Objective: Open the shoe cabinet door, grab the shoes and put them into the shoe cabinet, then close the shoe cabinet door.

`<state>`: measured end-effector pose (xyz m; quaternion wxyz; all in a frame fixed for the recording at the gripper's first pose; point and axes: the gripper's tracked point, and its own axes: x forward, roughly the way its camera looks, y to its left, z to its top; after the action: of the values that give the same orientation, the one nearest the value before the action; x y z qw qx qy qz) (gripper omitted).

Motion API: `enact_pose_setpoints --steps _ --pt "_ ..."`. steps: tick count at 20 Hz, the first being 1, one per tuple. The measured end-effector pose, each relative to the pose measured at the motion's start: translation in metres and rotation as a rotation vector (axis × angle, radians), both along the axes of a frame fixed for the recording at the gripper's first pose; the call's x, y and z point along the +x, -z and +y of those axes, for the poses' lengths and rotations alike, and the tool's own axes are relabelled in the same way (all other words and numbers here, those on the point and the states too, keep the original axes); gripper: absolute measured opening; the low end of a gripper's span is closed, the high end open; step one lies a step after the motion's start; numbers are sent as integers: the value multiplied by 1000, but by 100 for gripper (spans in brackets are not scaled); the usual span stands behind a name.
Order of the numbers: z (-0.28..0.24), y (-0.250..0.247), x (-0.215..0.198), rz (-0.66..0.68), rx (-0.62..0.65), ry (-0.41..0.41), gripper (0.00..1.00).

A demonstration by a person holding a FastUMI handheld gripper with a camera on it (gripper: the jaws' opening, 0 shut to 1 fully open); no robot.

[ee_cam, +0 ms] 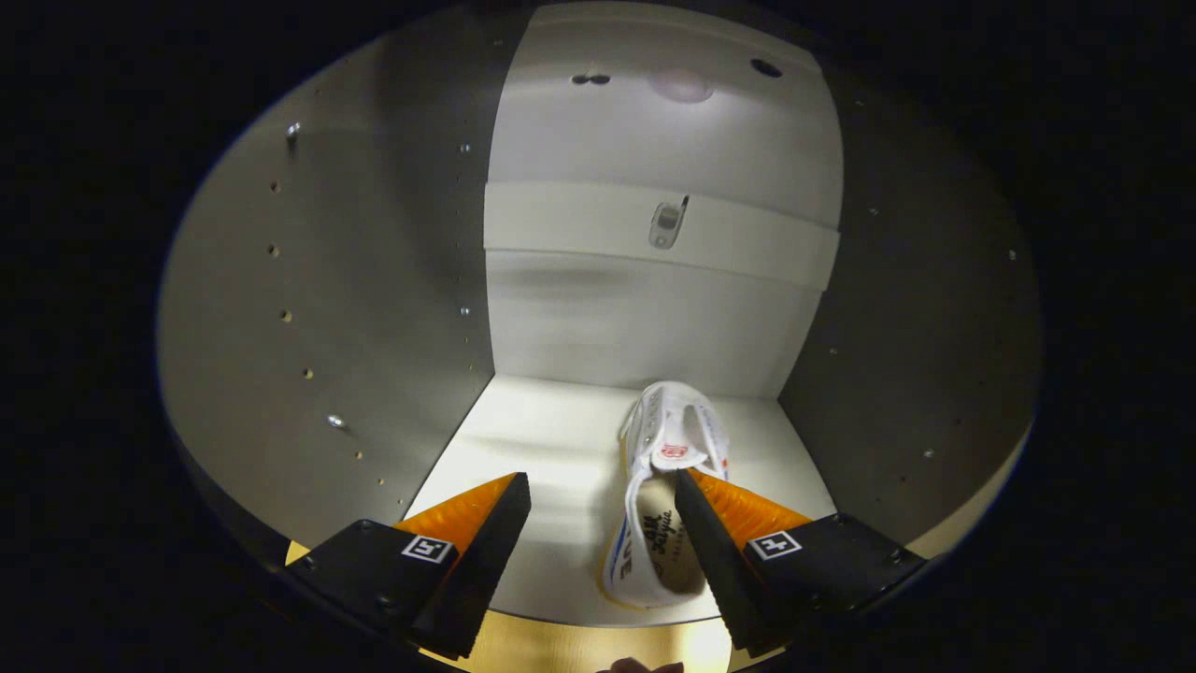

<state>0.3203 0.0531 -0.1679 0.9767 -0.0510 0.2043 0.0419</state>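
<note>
Inside the shoe cabinet [598,308], my gripper [603,505] stands wide, holding nothing. The white shoe [665,495] lies on the cabinet floor [551,439], its heel between my fingers, hard by the right one. Pulling back carelessly, I could catch that heel and drag it out. The floor is smooth and pale, with walls close on both sides.

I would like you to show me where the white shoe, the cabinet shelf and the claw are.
White shoe [665,486], gripper view: on its tongue and opening.
Cabinet shelf [551,439], gripper view: on the bare board left of the shoe.
Claw [603,495], gripper view: midway between its open fingertips.
</note>
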Motion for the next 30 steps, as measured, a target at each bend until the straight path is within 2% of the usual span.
enact_pose_setpoints --steps 4,8,15,19,23,26,30 --pt "-6 -38 -35 -86 22 12 98" --pt "-13 -82 -93 -221 47 20 98" --pt "-38 -151 -223 -410 22 32 98" --pt "-60 -165 -300 -437 52 48 98" --pt "-79 -173 -377 -444 52 11 98" --pt "-118 -182 -421 -445 75 56 97" --pt "-216 -184 -449 -461 39 250 97"
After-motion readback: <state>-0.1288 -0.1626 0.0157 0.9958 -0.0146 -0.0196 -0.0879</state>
